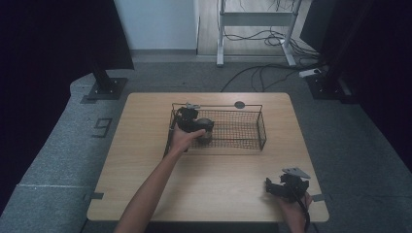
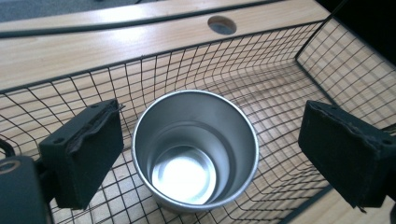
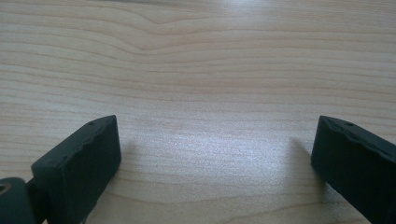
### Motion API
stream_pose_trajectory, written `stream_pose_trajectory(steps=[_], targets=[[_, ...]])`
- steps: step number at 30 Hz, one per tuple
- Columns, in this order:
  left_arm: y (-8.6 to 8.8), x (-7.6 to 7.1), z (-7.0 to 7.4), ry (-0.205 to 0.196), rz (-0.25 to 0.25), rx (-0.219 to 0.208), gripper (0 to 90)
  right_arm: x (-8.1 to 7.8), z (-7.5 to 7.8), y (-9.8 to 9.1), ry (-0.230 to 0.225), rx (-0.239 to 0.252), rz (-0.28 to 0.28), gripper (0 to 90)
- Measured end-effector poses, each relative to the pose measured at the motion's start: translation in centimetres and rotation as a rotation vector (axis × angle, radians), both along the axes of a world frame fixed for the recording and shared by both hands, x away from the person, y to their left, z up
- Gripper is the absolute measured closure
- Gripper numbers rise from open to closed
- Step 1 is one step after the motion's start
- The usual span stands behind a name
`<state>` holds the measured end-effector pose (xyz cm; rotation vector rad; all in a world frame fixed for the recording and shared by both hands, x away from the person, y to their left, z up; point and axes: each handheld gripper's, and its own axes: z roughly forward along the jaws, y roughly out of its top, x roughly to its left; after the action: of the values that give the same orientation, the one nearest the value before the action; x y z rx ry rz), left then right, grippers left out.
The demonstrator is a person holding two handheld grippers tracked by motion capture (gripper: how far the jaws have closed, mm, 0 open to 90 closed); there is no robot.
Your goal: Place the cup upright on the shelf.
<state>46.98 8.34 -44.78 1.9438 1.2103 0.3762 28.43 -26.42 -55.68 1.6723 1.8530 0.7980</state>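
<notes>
Metal cup (image 2: pixel 195 154): plain steel, shiny inside, upright, mouth up, empty. It stands in the left end of the wire basket (image 1: pixel 243 130) on the wooden table (image 1: pixel 145 170); basket holds nothing else visible. L gripper (image 2: pixel 205 149) straddles the cup, jaws spread, pads clear of its wall. R gripper (image 3: pixel 215 158) released, jaws wide, w/ bare tabletop between, near the table's front right corner.

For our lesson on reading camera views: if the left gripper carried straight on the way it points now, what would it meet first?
Probably the metal cup standing upright in the wire basket. The left gripper points down with its open jaws either side of the cup, apart from it.
</notes>
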Motion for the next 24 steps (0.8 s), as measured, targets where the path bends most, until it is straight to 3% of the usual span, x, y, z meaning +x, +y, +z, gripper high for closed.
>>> stream_pose_trajectory(steps=[4, 12, 24], targets=[[0.5, -1.1, 0.8, -0.037, -0.017, -0.015, 7.3, 0.0, 0.0, 0.0, -0.001, 0.0, 0.0, 1.5], [1.8, -3.5, 0.9, -0.056, -0.055, -0.049, 7.5, 0.0, 0.0, 0.0, 0.0, 0.0, -0.001, 1.5], [4.1, -7.7, 0.6, -0.048, -0.104, -0.109, 7.7, 0.0, 0.0, 0.0, 0.0, 0.0, -0.001, 1.5]])
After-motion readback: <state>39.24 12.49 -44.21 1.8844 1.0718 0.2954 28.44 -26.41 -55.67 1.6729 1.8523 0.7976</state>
